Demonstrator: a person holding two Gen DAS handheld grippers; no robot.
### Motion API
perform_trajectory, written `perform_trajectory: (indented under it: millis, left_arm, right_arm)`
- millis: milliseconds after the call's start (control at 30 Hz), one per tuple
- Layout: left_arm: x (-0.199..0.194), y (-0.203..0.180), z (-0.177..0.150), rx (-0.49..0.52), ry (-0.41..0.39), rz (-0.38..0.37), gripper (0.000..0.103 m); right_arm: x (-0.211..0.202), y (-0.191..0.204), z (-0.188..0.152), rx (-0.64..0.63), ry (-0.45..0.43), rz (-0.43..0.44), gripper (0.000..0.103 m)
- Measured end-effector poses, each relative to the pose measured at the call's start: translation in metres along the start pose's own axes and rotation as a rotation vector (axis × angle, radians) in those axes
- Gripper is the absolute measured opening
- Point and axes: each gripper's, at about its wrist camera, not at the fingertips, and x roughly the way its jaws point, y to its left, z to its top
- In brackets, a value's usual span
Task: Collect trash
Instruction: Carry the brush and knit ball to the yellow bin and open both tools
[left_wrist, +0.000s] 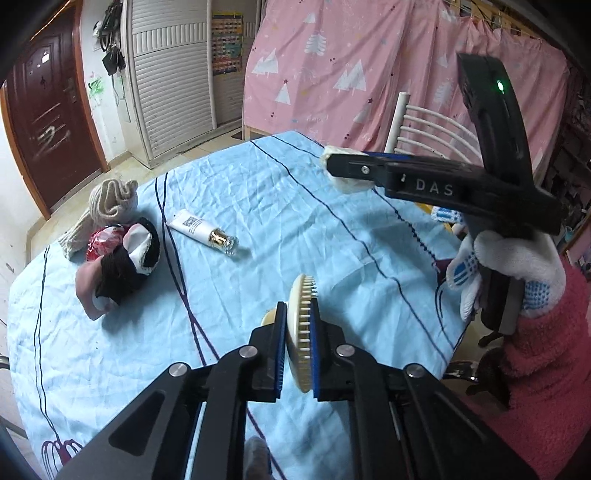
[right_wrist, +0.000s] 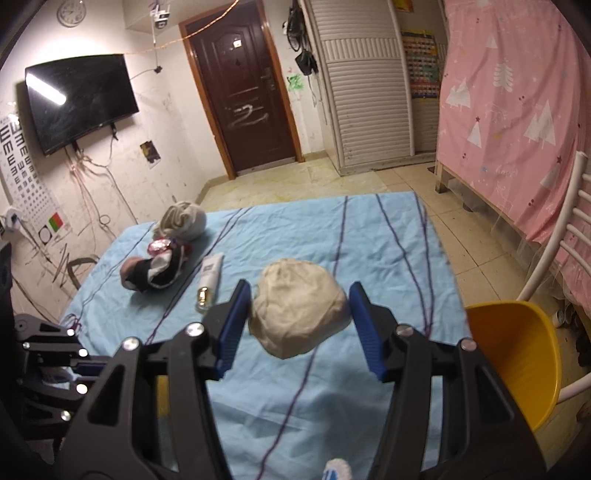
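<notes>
- Pale blue sheet (left_wrist: 258, 206) with thin dark lines covers the counter; behind it stand a pink curtain (left_wrist: 369, 66) printed with white trees, a slatted wardrobe (left_wrist: 170, 74) and a dark red door (right_wrist: 243, 92) with pale scrawl on it.
- Readable writing: "DAS" in raised letters on the right hand-held gripper (left_wrist: 332, 166) as seen from the left wrist; an eye chart (right_wrist: 18, 158) of E-shapes on the wall beside a wall-mounted television (right_wrist: 77, 99). The white cosmetic tube (left_wrist: 199, 230) with a gold collar carries a square code label, its print too small to read.
- Left hand-held gripper (left_wrist: 297, 325) is clamped on a cream bristle brush (left_wrist: 301, 321), held edge-on between the blue pads above the sheet.
- Right hand-held gripper (right_wrist: 299, 325), carried by a white dotted work glove (left_wrist: 517, 273) and fuzzy pink sleeve (left_wrist: 546, 362), grips a crumpled beige paper wad (right_wrist: 299, 310), lifted off the sheet near the counter's right edge.
- Yellow bin (right_wrist: 517, 354) sits just off that right edge, beside a white chair (right_wrist: 557, 251).
- Far left of the counter: a rolled beige sock (left_wrist: 110, 195), a red-and-white wrapper (left_wrist: 105, 238) and a bundle of black, white and pink cloth (left_wrist: 118, 273), close together near the edge.
- Middle and near part of the sheet lie open; the tube lies alone between the pile and the brush.
</notes>
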Motion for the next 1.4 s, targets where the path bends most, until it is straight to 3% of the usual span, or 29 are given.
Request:
perform_trajectory:
  millis: [733,1400]
  left_arm:
    - [-0.003,-0.056,0.08,0.112,-0.086,0.06,0.001]
    - [0.053,-0.147,0.163,0.191,-0.079,-0.114,0.001]
  right_arm:
    - [-0.055,-0.11,-0.001,0.19,-0.141,-0.074,0.053]
    - [-0.078,-0.209,-0.02,0.358,-0.182,-0.154,0.053]
